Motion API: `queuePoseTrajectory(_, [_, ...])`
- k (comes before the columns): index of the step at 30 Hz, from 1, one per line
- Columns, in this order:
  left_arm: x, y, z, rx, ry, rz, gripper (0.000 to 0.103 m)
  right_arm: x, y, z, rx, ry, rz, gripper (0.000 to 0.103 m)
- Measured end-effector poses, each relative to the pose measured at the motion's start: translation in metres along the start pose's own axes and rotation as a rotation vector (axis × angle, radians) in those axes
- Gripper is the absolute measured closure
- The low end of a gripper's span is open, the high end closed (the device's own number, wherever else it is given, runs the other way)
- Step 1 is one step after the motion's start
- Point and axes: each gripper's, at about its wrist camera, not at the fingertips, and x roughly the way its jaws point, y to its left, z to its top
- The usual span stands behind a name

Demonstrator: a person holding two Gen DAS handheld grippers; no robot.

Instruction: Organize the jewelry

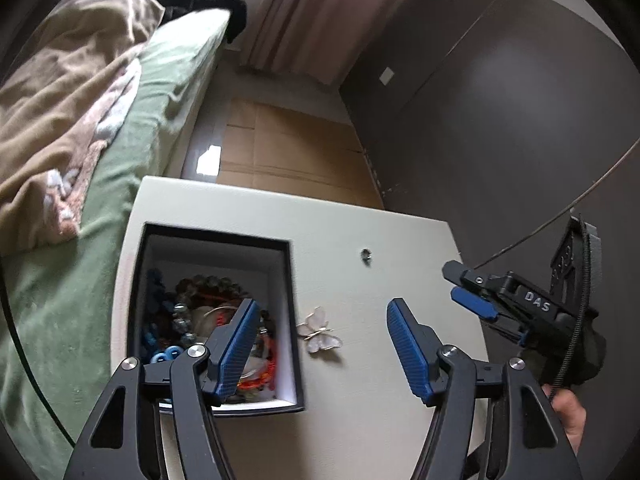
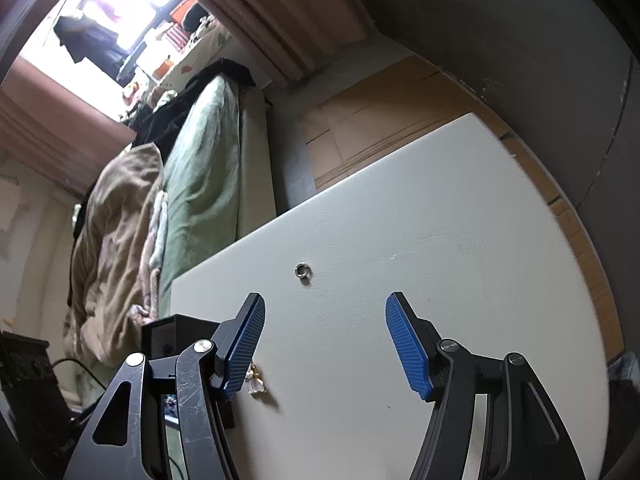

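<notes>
Jewelry still to sort — a butterfly brooch (image 1: 320, 330) and a small ring (image 1: 366, 256) — lies loose on the white table (image 1: 400, 400), the brooch just right of the black box (image 1: 294, 320), the ring farther off. Beads and bracelets already fill the box. The left gripper (image 1: 320, 344) hangs above the brooch, jaws released and empty, likely lined up to take it. The right gripper (image 2: 324, 340) faces the ring — parted, holding nothing.

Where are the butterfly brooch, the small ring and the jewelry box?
butterfly brooch (image 1: 320, 330), left wrist view, on its pale wings.
small ring (image 2: 303, 270), right wrist view, on its metal band.
jewelry box (image 1: 291, 304), left wrist view, on its black right rim.
</notes>
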Motion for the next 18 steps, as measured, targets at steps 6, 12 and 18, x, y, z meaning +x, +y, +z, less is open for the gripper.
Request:
queuePoseTrajectory(6, [0.022,-0.036,-0.003,0.043,0.076,0.071,0.049,-0.028,-0.016,0.004,0.049,-0.032,0.018,0.039])
queuePoseTrajectory(12, [0.053,-0.047,-0.009,0.042,0.176,0.189,0.058,-0.039,-0.03,0.002,0.057,0.0,0.008,0.039])
queuePoseTrajectory(18, [0.08,-0.058,-0.013,0.072,0.236,0.314,0.067,-0.054,-0.043,0.002,0.057,0.001,0.015,0.039])
